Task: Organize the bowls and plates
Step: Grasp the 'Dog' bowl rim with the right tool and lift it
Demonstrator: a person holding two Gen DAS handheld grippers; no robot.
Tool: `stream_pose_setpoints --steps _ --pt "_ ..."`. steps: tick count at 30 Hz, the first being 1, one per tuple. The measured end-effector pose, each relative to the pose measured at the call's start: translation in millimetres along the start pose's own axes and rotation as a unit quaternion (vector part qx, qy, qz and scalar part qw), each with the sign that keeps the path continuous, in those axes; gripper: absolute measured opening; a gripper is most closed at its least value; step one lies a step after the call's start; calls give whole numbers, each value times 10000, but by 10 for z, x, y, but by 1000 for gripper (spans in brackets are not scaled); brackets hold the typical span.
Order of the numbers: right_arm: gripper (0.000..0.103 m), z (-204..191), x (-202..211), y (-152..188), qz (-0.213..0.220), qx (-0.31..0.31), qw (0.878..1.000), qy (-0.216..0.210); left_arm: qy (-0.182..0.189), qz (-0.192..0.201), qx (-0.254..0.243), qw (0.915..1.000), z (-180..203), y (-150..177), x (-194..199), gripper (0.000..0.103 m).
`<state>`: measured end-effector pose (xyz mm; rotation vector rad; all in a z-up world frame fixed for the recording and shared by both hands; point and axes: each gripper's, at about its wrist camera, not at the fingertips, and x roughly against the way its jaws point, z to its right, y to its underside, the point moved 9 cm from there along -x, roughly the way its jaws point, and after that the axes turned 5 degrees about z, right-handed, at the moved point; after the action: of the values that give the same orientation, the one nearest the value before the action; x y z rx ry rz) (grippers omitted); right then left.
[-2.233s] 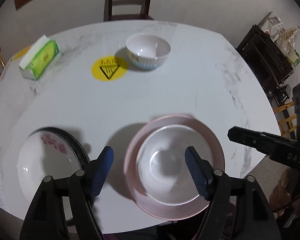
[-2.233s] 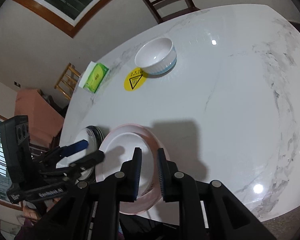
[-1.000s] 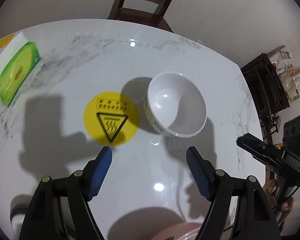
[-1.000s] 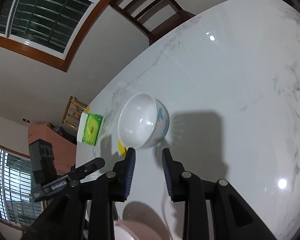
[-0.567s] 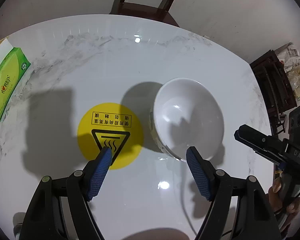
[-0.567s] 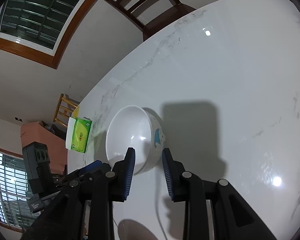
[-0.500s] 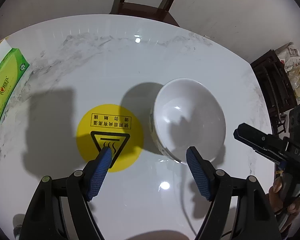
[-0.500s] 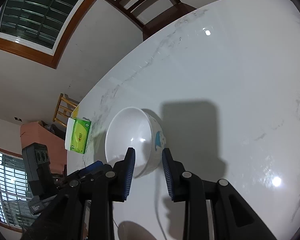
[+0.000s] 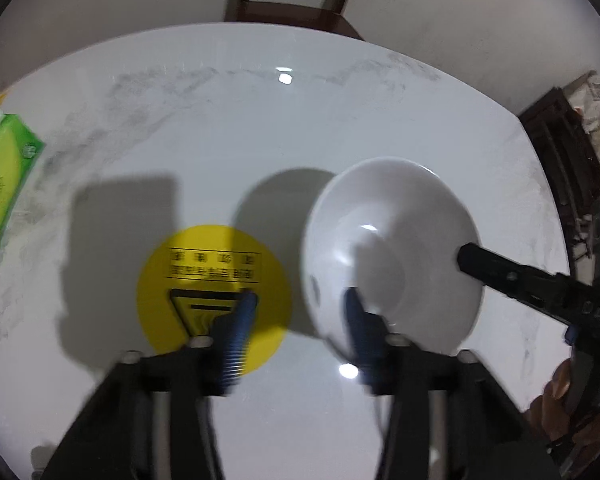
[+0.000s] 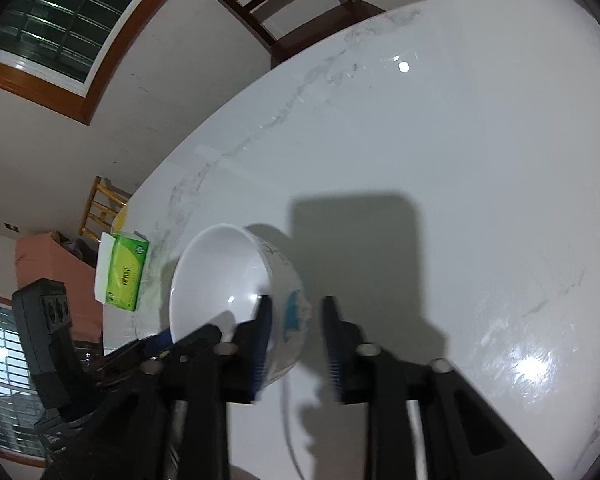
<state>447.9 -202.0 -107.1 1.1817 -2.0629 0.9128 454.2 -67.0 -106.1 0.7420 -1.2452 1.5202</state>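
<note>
White glazed ceramic bowl (image 9: 392, 256) sits upright, mouth up, on the pale marble bench (image 9: 260, 128) beside a round yellow warning sticker (image 9: 214, 300); left wrist view shows the left gripper (image 9: 298, 308) parted, its right finger inside the near rim. Right wrist view: right gripper (image 10: 296, 328) also parted, straddling the bowl's wall (image 10: 292, 312), not yet clamped. Judged rigid, slick, breakable, moderately heavy; round, no long axis, so pinch the rim wall firmly.

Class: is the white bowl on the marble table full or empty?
Empty: the bowl shows only bare white glaze with light glints inside, in both wrist views.
</note>
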Motion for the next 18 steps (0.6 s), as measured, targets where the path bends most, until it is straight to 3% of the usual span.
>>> stream_pose_setpoints --steps 4,7,12,18 --pt "13 -100 103 91 47 272 9995 144 -494 30 -160 9986 57 43 70 13" --pt "13 -156 314 171 112 236 9997 19 -296 3 -68 9995 118 136 232 13" --pt "13 -343 821 486 138 235 9994 -234 -146 101 -133 9998 309 366 833 14" --pt "13 -594 1402 1038 173 513 9981 -291 -3 129 -177 9998 479 829 1423 14"
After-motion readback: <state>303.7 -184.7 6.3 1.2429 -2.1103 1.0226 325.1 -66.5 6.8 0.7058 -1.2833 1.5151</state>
